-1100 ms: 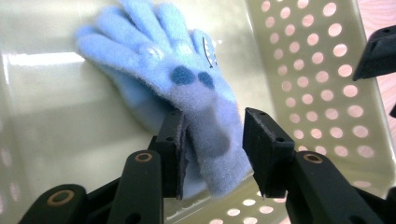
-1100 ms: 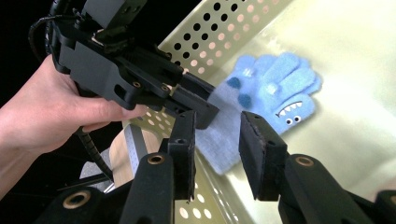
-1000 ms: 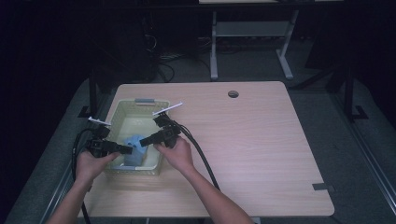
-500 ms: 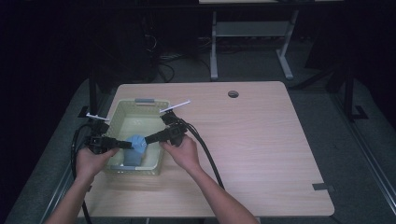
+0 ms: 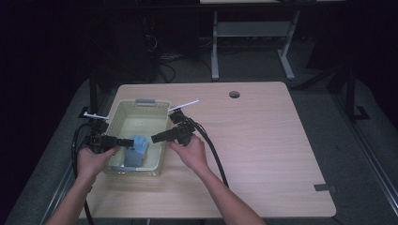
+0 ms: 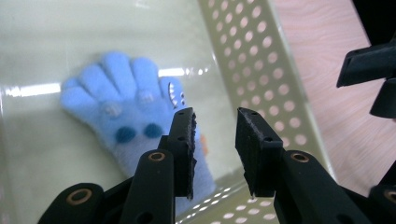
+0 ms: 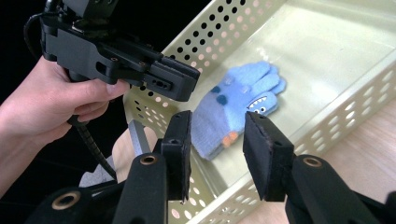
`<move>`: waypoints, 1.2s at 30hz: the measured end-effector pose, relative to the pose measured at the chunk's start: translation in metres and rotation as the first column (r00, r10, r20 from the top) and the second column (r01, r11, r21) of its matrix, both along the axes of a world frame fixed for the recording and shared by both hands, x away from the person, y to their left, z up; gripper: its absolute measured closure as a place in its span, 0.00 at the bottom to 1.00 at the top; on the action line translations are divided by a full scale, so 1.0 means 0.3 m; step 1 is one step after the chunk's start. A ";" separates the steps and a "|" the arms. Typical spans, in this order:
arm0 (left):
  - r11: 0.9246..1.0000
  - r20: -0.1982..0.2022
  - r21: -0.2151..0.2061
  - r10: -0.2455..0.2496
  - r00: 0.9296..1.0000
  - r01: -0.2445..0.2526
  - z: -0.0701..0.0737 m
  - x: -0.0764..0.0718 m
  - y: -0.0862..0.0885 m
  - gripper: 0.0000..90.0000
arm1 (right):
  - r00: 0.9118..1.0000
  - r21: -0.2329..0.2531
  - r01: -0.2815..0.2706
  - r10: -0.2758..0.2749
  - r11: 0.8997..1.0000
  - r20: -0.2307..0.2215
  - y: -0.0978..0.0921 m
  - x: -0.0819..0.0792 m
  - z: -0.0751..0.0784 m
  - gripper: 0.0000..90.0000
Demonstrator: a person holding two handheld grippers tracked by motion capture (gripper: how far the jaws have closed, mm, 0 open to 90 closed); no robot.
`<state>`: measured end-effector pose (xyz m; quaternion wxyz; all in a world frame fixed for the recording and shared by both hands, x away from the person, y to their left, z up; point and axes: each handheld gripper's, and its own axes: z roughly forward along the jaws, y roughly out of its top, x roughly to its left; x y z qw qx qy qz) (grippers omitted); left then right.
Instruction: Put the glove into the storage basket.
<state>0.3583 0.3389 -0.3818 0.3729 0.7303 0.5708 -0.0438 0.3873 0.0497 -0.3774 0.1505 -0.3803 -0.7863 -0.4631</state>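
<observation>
Both tongs stand with jaws apart and empty: the left gripper [image 5: 123, 142] hangs over the near left part of the basket [image 5: 141, 104], the right gripper [image 5: 159, 138] over its right wall, each aimed inward at the blue glove [image 5: 137, 148]. A second ago the two grippers sat closer together above the glove; they have since drawn slightly apart, and the glove now lies free on the basket floor, near the front wall. In the left gripper view the glove [image 6: 128, 116] lies flat, fingers spread, its cuff passing behind the left jaw, with no pad pressing it. In the right gripper view the glove [image 7: 233, 105] lies past the jaw tips, under the other gripper [image 7: 168, 77], untouched. Judged from this, the glove appears to be placed in the basket and released; what remains would be to lift both grippers clear of the rim.
</observation>
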 end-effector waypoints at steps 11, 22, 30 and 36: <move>0.999 0.038 -0.034 -0.019 0.999 0.020 0.032 -0.003 -0.049 0.73 | 0.999 -0.003 0.029 -0.029 1.000 0.015 -0.067 0.002 0.022 0.66; 0.996 0.051 -0.073 -0.051 0.997 0.054 0.043 0.004 -0.093 0.70 | 0.998 0.009 0.054 -0.054 0.999 0.013 -0.132 0.003 0.033 0.63; 0.994 0.070 -0.084 -0.068 0.995 0.074 0.054 0.002 -0.123 0.69 | 0.997 0.013 0.070 -0.070 0.997 0.017 -0.178 -0.002 0.041 0.61; 0.992 0.088 -0.100 -0.070 0.994 0.078 0.071 -0.003 -0.153 0.67 | 0.997 0.016 0.077 -0.077 0.997 0.031 -0.216 -0.002 0.043 0.60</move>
